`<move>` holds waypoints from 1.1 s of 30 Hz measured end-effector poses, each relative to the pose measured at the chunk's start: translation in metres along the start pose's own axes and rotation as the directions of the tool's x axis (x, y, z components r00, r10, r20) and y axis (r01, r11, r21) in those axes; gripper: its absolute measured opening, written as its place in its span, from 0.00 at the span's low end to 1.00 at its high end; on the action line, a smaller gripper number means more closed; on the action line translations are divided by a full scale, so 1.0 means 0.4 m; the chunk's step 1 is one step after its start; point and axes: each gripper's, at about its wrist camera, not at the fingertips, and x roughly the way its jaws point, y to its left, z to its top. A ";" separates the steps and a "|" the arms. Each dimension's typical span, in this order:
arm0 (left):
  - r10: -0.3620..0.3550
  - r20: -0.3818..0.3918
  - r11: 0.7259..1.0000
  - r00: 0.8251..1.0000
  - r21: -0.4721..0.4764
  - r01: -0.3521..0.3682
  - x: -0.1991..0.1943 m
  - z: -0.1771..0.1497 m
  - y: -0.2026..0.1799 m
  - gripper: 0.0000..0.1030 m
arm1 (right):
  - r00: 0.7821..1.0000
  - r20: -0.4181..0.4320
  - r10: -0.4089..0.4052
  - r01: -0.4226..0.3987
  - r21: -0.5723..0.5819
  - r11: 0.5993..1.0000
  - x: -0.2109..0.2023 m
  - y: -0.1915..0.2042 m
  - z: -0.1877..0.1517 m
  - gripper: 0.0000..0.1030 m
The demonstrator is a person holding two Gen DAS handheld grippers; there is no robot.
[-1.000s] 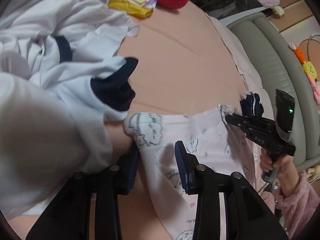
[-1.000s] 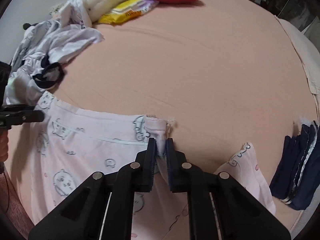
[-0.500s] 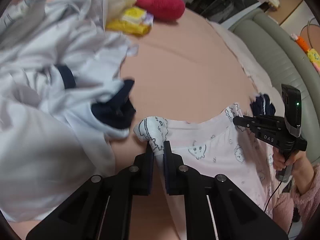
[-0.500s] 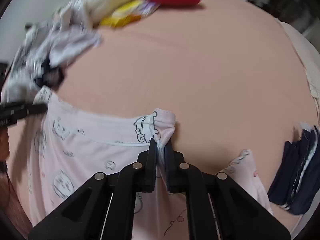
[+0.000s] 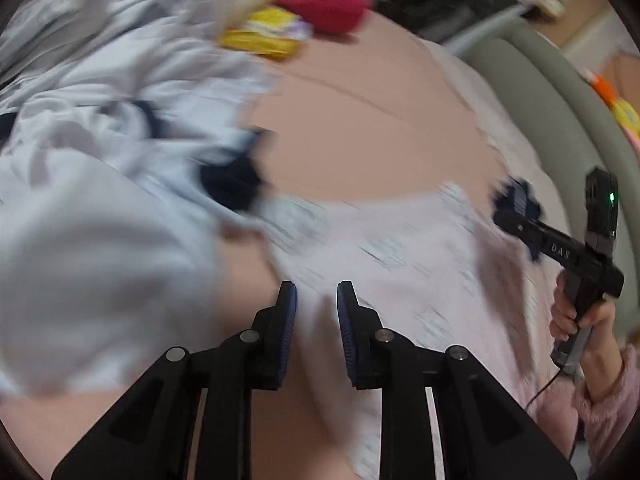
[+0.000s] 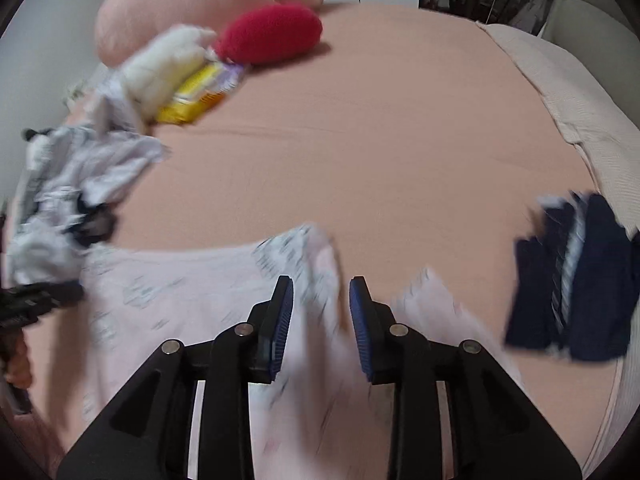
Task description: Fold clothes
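The pink printed garment [image 6: 168, 300] is seen laid across the bed [image 6: 380, 152] at lower centre, w/ both the left gripper [image 5: 316, 304] & right gripper [image 6: 320, 300] opening, nothing clamped, so one fold seems done while the white pile [image 5: 100, 128] at upper left is left unfolded.

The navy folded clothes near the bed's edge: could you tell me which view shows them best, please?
The right wrist view: the navy clothes lie in full sight on the sheet, striped trim showing, though blurred. In the left wrist view only a small dark patch shows behind the right gripper.
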 end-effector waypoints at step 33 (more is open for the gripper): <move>0.147 -0.036 0.979 0.989 -0.135 -0.150 -0.099 -0.360 -0.087 0.02 | 0.985 -0.033 -0.167 0.169 0.065 0.984 -0.254 0.064 -0.615 0.35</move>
